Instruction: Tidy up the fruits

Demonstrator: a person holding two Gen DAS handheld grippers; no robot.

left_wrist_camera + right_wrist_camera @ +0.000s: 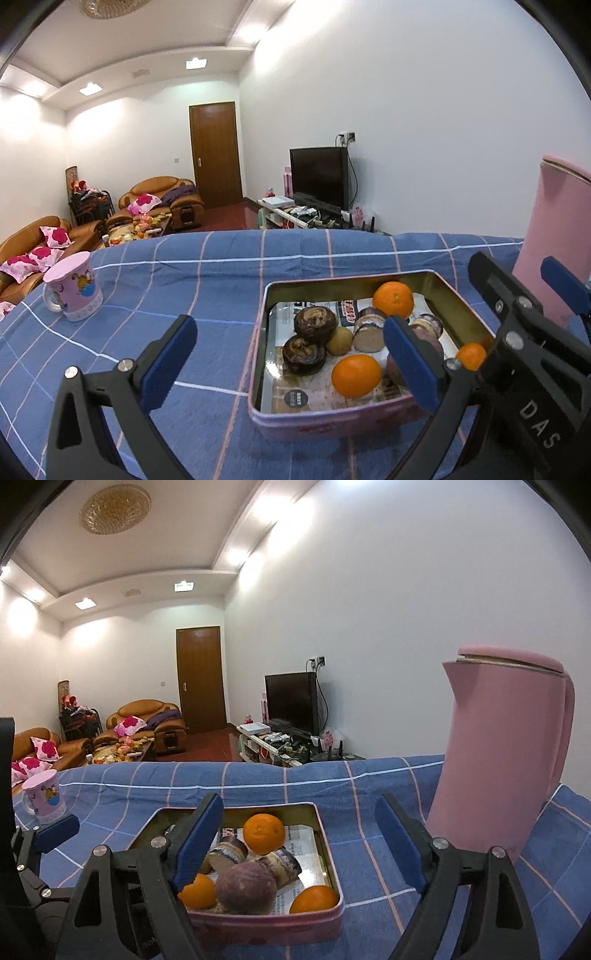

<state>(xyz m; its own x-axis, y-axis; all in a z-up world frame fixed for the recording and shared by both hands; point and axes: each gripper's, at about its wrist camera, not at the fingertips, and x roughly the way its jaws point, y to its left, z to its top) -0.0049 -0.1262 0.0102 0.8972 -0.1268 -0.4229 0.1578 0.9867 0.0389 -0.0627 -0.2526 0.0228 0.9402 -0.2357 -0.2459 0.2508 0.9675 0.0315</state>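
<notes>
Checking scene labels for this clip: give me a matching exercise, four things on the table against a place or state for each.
Things:
1. mug
2. kettle
3. tin
4. right gripper

Places or states:
A. tall and pink, upright at the table's right end
B. open, nothing between its fingers
C. holds oranges and small cakes
D. pink cartoon print, standing alone to the left of the tin

Pairs: 1-D, 2-A, 3-C, 4-B
</notes>
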